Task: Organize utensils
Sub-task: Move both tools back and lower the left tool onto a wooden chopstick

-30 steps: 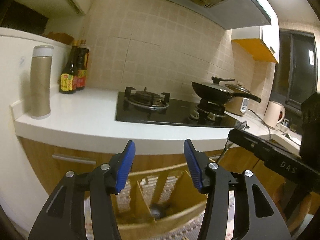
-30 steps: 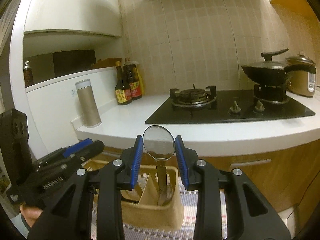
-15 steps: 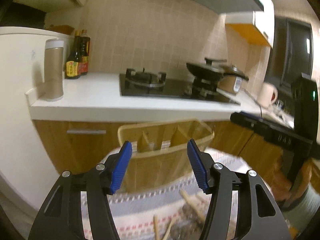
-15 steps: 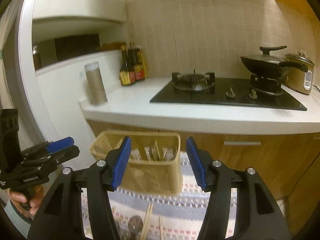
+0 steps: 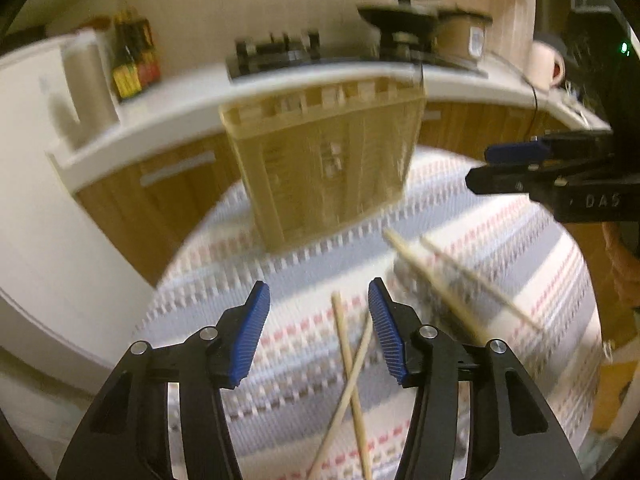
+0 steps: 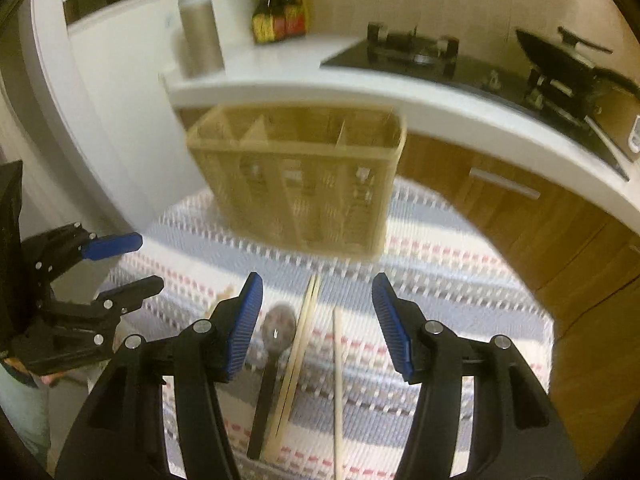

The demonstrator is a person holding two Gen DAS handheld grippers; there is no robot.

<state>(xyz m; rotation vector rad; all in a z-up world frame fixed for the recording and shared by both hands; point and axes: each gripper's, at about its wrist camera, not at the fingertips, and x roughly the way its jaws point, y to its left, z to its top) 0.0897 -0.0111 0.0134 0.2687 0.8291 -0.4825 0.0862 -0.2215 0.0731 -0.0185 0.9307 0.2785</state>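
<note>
Striped mat (image 6: 440, 280) with loose chopsticks (image 6: 304, 336), spoon (image 6: 276, 344), caddy (image 6: 300, 184) beyond; both claws parted, empty

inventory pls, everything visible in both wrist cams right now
utensil caddy: one, tan, slotted and divided, standing on the mat
chopsticks: several, pale wood, loose on the mat in front of the caddy; exact count unclear in the blur
spoon: one, metal bowl, dark handle, on the mat beside the chopsticks
mat: one, white with blue, red and brown stripes
sauce bottles: two or three, dark, back of the counter
flask: one, beige, on the counter
gas hob: black, set in the white counter
wok: one, black, on the hob
left gripper: black, blue fingers, open, empty
right gripper: black, blue fingers, open, empty
</note>
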